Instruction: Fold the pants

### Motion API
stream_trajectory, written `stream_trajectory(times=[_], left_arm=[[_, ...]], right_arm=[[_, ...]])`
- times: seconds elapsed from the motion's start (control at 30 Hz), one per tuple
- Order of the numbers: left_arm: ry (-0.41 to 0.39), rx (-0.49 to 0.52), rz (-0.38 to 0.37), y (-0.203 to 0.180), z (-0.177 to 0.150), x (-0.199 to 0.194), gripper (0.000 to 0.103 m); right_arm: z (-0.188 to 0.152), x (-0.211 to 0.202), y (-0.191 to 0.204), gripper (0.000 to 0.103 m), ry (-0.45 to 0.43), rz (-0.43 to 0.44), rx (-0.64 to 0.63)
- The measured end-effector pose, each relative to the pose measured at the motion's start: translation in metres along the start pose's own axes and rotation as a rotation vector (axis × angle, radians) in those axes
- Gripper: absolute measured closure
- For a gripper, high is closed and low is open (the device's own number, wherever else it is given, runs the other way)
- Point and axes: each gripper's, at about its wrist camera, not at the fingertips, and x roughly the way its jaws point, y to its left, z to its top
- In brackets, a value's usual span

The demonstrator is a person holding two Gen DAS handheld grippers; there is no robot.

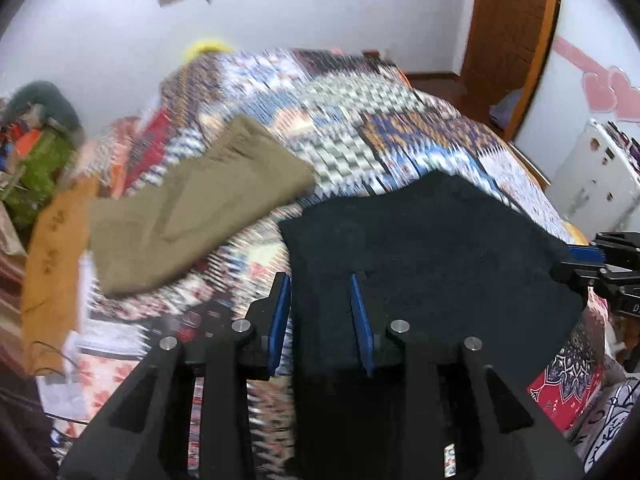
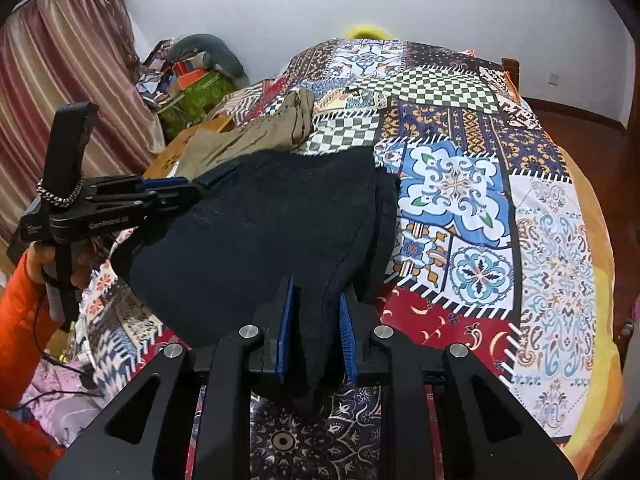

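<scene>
Right gripper clamps a bunched edge of the dark navy fabric pants, which lie on the colourful patchwork bedspread. Left gripper pinches the pants' opposite edge, jaws narrow. Khaki folded trousers lie beyond.

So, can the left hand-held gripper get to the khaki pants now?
Probably not yet: the left hand-held gripper is holding the black pants. The khaki pants lie uncovered further along the bed, nothing between.

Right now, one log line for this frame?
left gripper: shut on black pants | right gripper: shut on black pants | khaki pants: beyond, on bed
</scene>
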Motion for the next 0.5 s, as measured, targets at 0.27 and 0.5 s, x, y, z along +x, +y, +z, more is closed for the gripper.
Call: stream_trajectory(times=[0.27,0.5], left_arm=[[-0.073,-0.035,-0.111,-0.003,0.006,-0.041,0.072],[0.056,0.015,-0.151,-0.042,-0.017,0.003,0.072]], right_arm=[[0.026,-0.017,0.015,0.080,-0.078,-0.037,-0.076],[0.025,0.017,0.027,0.074,-0.017,-0.006,-0.102]])
